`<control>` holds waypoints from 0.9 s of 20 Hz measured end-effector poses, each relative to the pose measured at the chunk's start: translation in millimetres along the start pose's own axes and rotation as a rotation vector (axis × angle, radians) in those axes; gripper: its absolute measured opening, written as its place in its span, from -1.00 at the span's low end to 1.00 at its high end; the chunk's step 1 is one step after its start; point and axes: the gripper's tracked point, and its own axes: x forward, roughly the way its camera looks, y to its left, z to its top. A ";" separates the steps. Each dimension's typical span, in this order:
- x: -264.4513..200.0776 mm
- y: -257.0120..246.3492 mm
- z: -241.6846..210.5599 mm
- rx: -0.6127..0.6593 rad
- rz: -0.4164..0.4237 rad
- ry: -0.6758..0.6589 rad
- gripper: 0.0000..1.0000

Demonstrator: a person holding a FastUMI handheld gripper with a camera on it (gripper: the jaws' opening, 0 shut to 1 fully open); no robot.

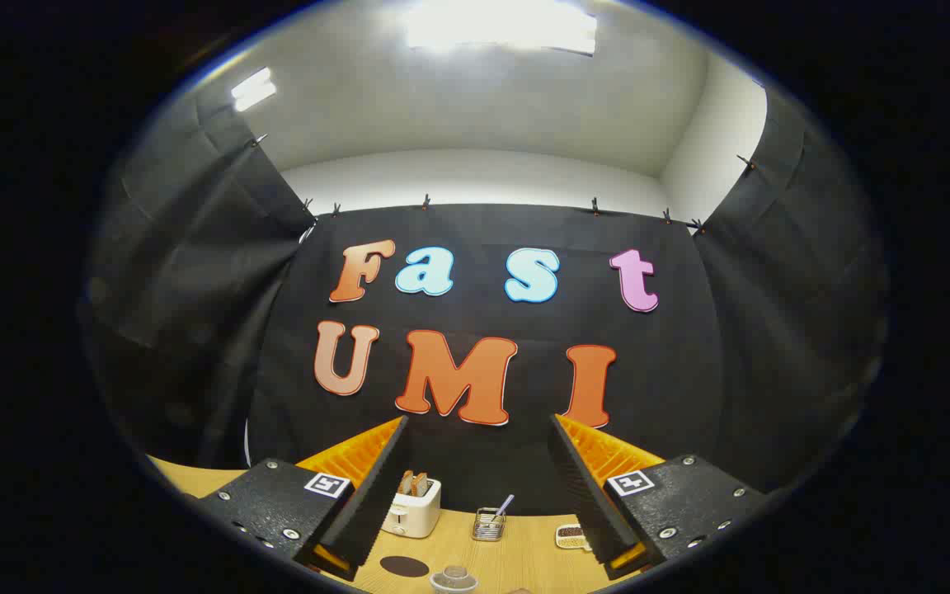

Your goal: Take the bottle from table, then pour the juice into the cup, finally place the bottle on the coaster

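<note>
Jaws spread wide, gripping nothing. Low between them, on the wooden bench (516,549): clear cup (453,580), dark round coaster (404,566) just left. Farther: white toaster (413,507).

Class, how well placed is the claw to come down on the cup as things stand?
Probably well placed. The claw is open, holding nothing, and the clear cup sits on the wooden table just below the gap between the fingers, beside the dark coaster. Nothing lies between them; the toaster stands farther back.
</note>
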 end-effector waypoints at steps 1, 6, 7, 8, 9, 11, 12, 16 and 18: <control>-0.4 2.0 -0.2 0.003 0.005 0.004 0.95; 0.9 2.3 -0.7 0.013 0.016 0.017 0.95; 1.1 3.1 -1.1 0.017 0.019 0.019 0.95; 0.6 3.5 -1.5 0.022 0.023 0.019 0.95; 0.4 3.8 -3.3 0.025 0.027 0.023 0.95; 2.1 3.4 -4.8 0.032 0.032 0.029 0.95; 3.0 4.0 -5.1 0.035 0.033 0.032 0.95; 4.6 4.0 -10.3 0.041 0.035 0.041 0.95; 4.0 4.1 -20.7 0.036 0.034 0.063 0.95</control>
